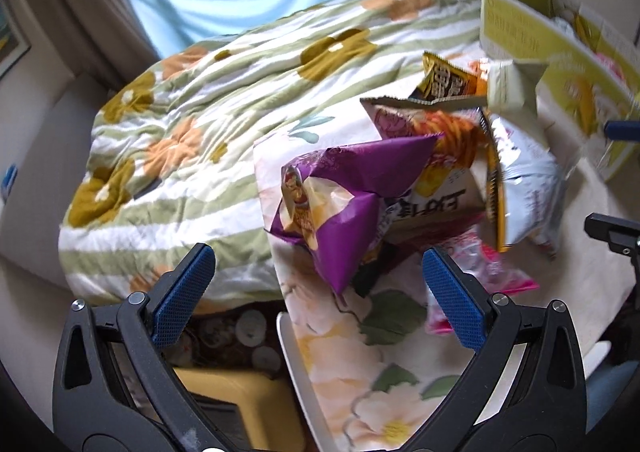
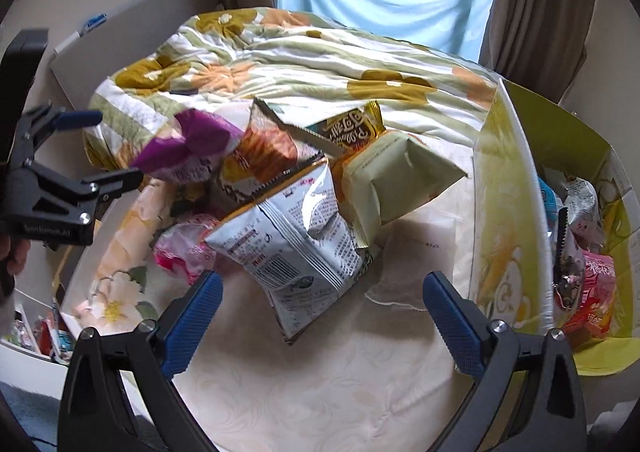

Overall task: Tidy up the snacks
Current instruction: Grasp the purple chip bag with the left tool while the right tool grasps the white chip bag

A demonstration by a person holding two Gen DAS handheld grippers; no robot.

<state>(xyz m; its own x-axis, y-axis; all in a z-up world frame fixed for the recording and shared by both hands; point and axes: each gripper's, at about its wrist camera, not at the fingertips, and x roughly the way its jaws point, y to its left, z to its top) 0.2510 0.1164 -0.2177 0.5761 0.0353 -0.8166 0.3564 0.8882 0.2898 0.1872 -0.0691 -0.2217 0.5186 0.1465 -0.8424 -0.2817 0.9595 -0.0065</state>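
A pile of snack bags lies on a round table with a floral cloth (image 1: 384, 356). A purple bag (image 1: 352, 191) is nearest my left gripper (image 1: 320, 264), which is open and empty just short of it. Behind it are an orange-patterned bag (image 1: 440, 131), a gold bag (image 1: 444, 81), a silver bag (image 1: 528, 175) and a pink packet (image 1: 492, 272). In the right wrist view, my right gripper (image 2: 322, 290) is open and empty, just in front of the silver bag (image 2: 296, 236). A pale green bag (image 2: 392, 175) leans behind it. The purple bag (image 2: 192, 139) lies left.
A yellow cardboard box (image 2: 508, 187) holding several snack packets (image 2: 592, 284) stands at the table's right side. A bed with a flowered quilt (image 1: 192, 123) lies behind the table. A yellow stool (image 1: 240, 404) sits below the table's left edge. Curtains (image 2: 536, 7) frame a window.
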